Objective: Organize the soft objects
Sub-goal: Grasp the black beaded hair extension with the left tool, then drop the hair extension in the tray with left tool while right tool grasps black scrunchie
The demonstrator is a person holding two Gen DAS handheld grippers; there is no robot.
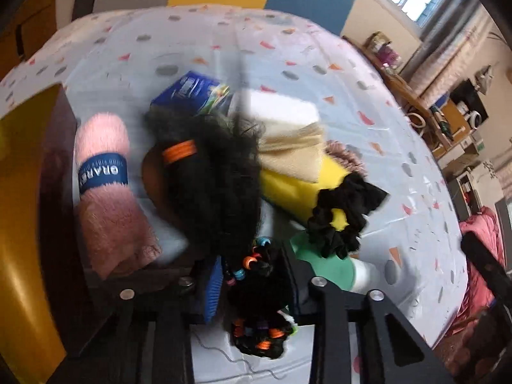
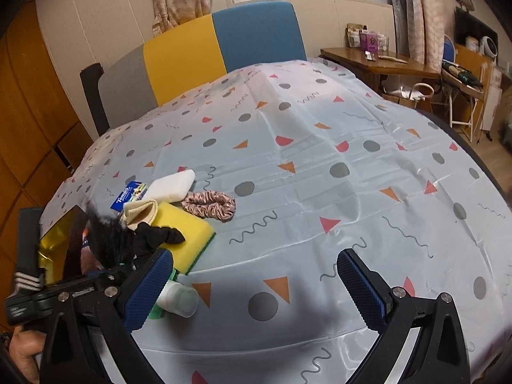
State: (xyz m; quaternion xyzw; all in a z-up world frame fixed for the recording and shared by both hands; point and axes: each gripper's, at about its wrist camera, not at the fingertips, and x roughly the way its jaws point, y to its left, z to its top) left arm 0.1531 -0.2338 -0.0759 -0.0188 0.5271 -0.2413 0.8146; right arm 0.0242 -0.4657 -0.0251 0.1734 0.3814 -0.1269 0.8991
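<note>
Clamped between the fingers of the left gripper [image 1: 252,288], a black fuzzy hairpiece with coloured beads [image 1: 224,172] is held near the tablecloth's [image 2: 320,160] left edge; rightward, the right gripper [image 2: 256,281] is held spread, nothing between its fingers.

You see a yellow sponge [image 2: 185,224], a pink scrunchie [image 2: 209,204], a black scrunchie [image 1: 345,211], and a pale tablecloth [image 2: 320,166] patterned with grey dots and red-orange triangles.
</note>
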